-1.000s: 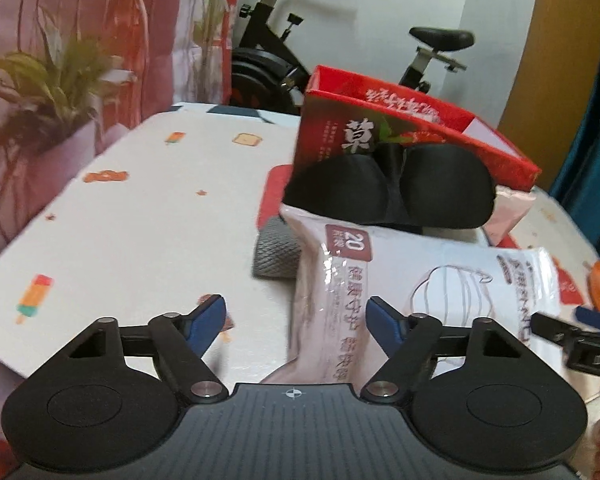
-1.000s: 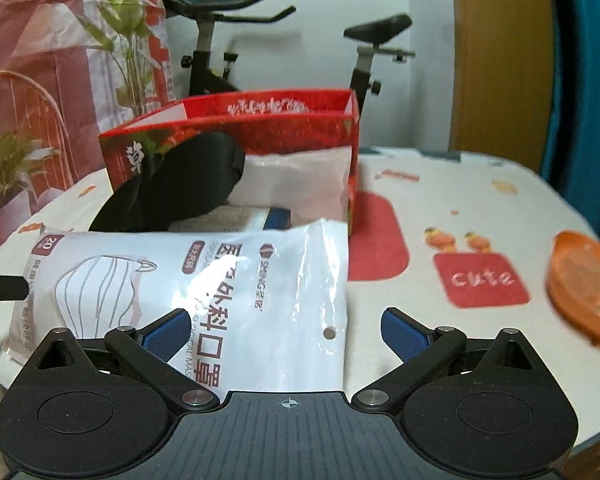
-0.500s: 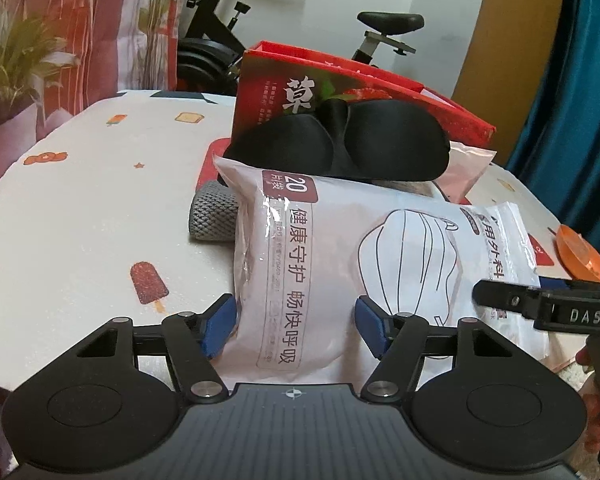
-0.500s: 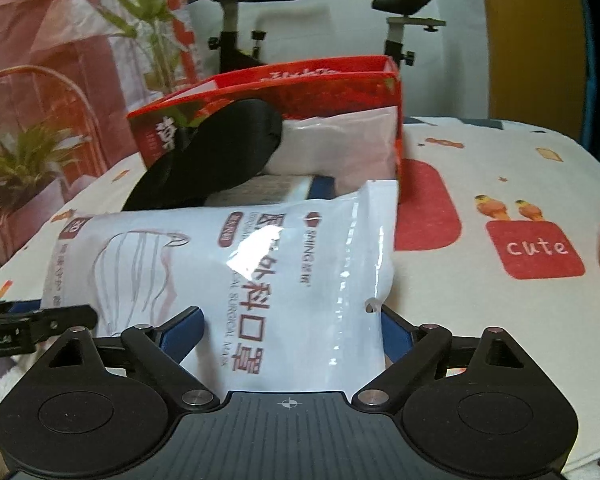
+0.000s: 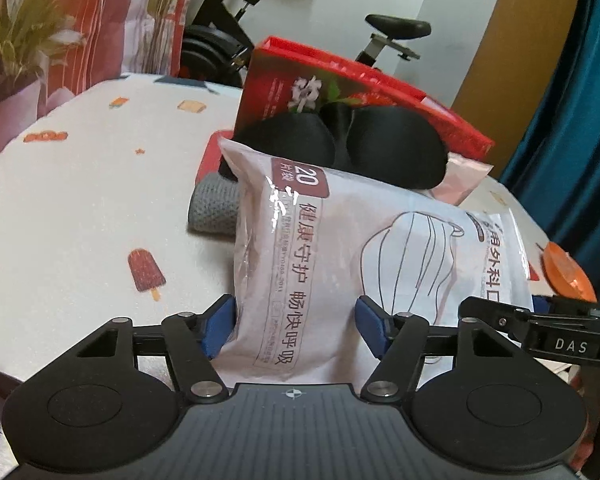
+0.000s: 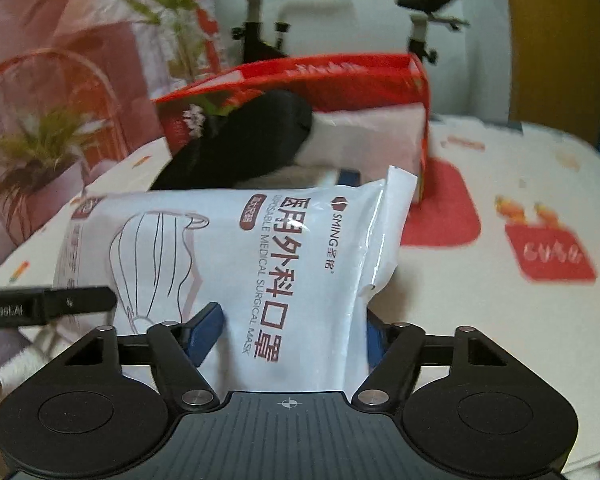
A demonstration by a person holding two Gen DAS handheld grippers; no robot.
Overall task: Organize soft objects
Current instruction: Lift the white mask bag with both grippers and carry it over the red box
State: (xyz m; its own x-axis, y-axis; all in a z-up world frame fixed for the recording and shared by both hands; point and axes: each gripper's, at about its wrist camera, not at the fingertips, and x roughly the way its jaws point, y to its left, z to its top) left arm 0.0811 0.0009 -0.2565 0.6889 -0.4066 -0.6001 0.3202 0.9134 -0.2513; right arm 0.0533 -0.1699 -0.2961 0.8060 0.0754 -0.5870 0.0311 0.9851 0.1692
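Observation:
A white pack of surgical masks [image 5: 340,248] lies near the table's front edge; it also shows in the right wrist view [image 6: 260,256]. My left gripper [image 5: 296,328] is shut on the pack's left end, blue pads on both sides. My right gripper [image 6: 288,336] is shut on its right end, which looks raised and tilted. Behind the pack a black padded eye mask [image 5: 340,144] leans against a red open box [image 5: 324,80]. A grey knitted item [image 5: 214,208] lies partly under the pack.
A pink-white pouch [image 5: 460,180] lies beside the box. An orange disc [image 5: 566,276] sits at the right table edge. Potted plants [image 5: 16,40] stand left of the table and an exercise bike [image 5: 284,12] stands behind it.
Both grippers have moved in around the mask pack's ends and narrowed onto it. The pack's right end has lifted and the right view is blurred by motion.

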